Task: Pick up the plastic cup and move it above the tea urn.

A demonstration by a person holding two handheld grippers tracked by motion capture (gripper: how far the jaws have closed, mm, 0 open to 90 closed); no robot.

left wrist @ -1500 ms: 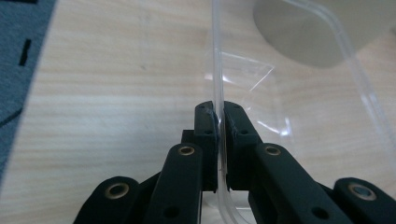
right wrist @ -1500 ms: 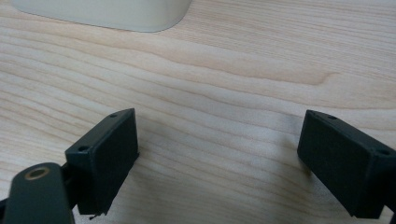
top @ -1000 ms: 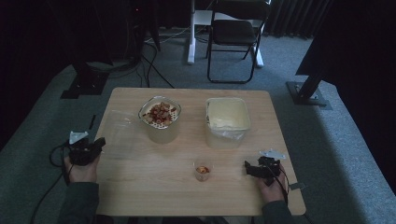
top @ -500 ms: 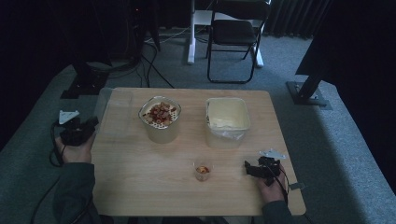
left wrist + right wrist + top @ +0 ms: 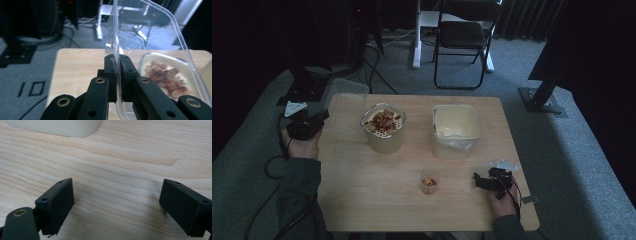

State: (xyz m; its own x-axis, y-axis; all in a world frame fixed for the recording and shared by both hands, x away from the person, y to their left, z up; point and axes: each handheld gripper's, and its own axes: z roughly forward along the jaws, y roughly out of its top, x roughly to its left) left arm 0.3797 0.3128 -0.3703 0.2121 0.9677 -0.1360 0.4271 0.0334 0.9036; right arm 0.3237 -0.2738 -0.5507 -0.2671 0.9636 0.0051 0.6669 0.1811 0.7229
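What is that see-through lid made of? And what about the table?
The lid looks like thin clear plastic: the floor and the chair legs show straight through it, and its edges gleam. The left gripper pinches its rim between shut jaws. The table looks like pale wood, or a wood-look top, with wavy grain lines and a dull finish.

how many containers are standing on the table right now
3. A tub of reddish food at back left, a tub of pale contents at back right, and a small cup at front centre. The left gripper holds a clear lid.
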